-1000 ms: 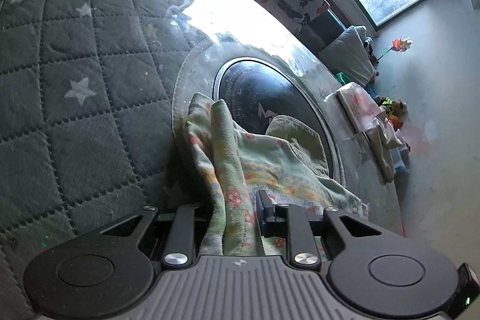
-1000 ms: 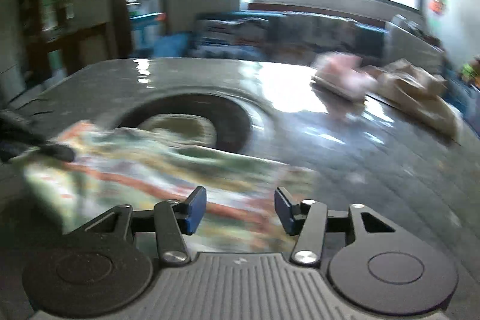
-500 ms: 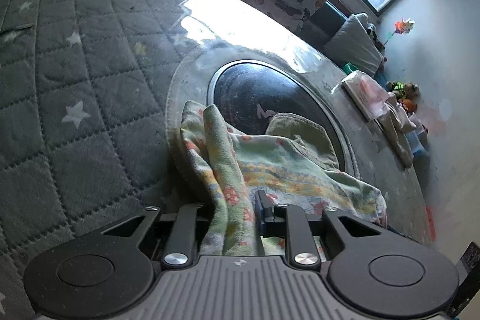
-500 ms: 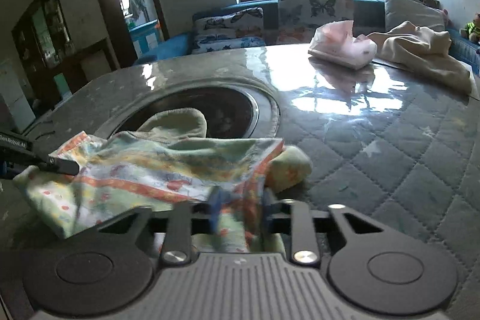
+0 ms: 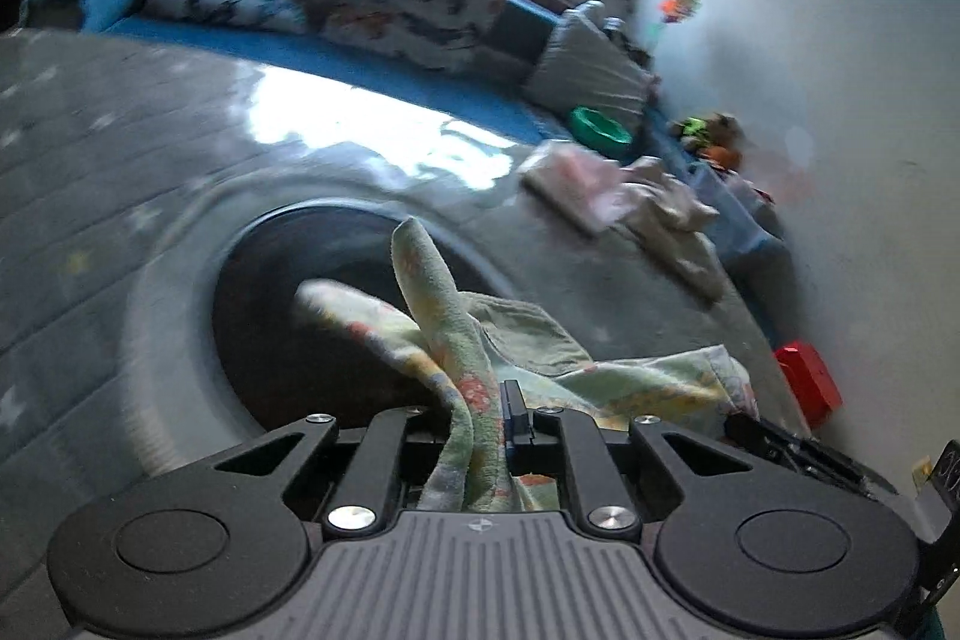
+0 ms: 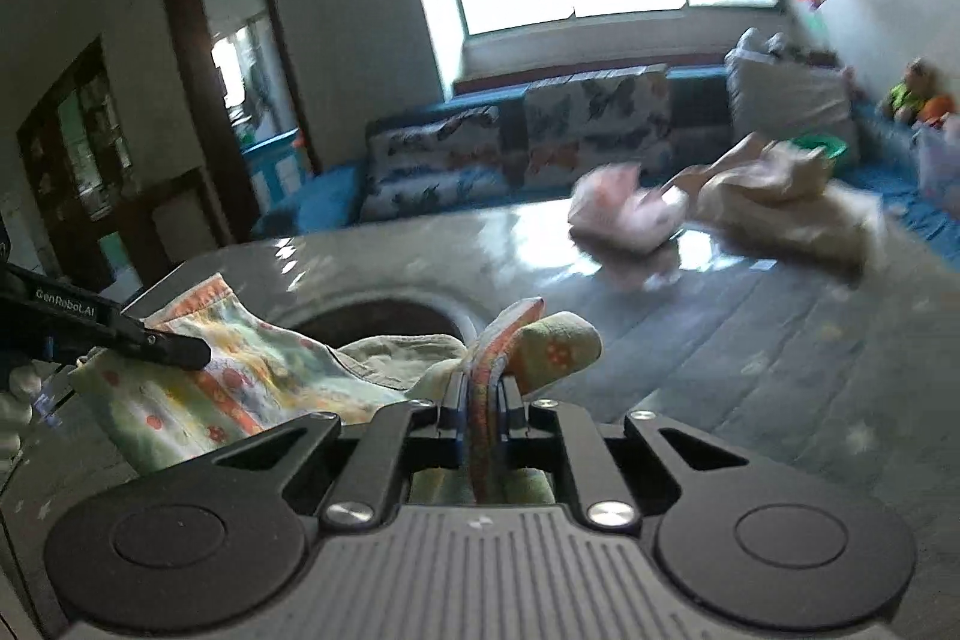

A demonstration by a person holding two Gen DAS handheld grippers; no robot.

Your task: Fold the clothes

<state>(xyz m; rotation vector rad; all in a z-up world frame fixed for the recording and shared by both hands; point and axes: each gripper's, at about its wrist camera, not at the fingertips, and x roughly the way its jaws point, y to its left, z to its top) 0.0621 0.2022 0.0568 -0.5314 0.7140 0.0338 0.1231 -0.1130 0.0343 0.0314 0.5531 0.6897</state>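
Note:
A pale green patterned garment (image 5: pixel 456 340) with orange and yellow print hangs between both grippers above the table. My left gripper (image 5: pixel 474 418) is shut on one edge of it. My right gripper (image 6: pixel 483 388) is shut on the orange-trimmed opposite edge of the garment (image 6: pixel 252 370). The left gripper's black fingers (image 6: pixel 150 340) show at the left of the right wrist view, pinching the cloth. The right gripper's black body (image 5: pixel 780 442) shows at the lower right of the left wrist view.
The grey quilted table cover (image 5: pixel 90 196) has a round dark recess (image 5: pixel 288 316) under the garment. A folded pink item (image 6: pixel 624 214) and a beige pile (image 6: pixel 780 196) lie at the far right of the table. A blue sofa (image 6: pixel 480 160) stands behind.
The right gripper closed on the garment's edge. Both grippers have lifted the garment off the table, and both views have tilted upward toward the sofa and window.

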